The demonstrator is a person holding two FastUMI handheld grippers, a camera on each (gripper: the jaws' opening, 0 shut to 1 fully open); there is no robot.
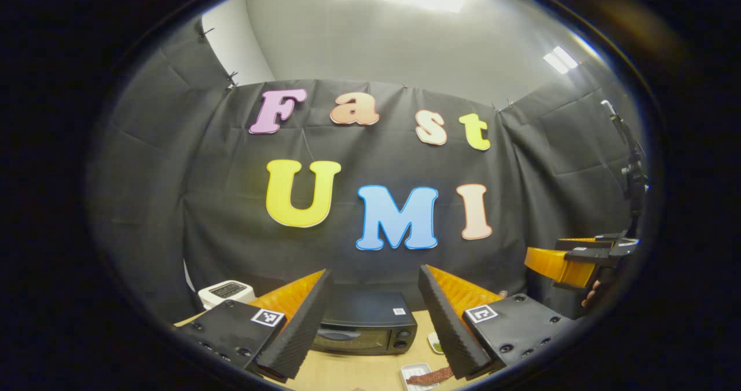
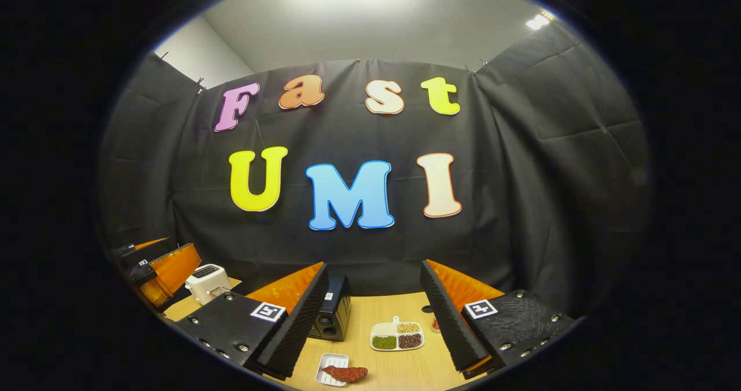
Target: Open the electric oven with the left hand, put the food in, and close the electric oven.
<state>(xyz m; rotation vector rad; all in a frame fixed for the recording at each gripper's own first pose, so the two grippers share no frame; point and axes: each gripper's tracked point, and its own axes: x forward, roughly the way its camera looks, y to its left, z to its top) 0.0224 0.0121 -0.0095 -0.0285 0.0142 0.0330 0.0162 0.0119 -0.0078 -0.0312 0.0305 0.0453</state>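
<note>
Oven (image 1: 365, 323) one, door closed, food (image 2: 345, 373) one on tray (image 2: 333, 369), toaster (image 2: 207, 282) one, both grippers spread, empty.

Left gripper (image 1: 373, 321) fingers (image 1: 301, 333) apart, empty; closed electric oven (image 1: 365, 324) on table (image 1: 353, 373) ahead.

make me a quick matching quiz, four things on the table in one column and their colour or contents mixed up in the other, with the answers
Column one:
1. electric oven
2. toaster
3. divided dish
4. small tray

Column two:
A. white, with slots on top
B. holds a reddish-brown piece of food
C. black, door closed
D. three compartments of green, tan and dark grains

Pairs: 1-C, 2-A, 3-D, 4-B
</note>
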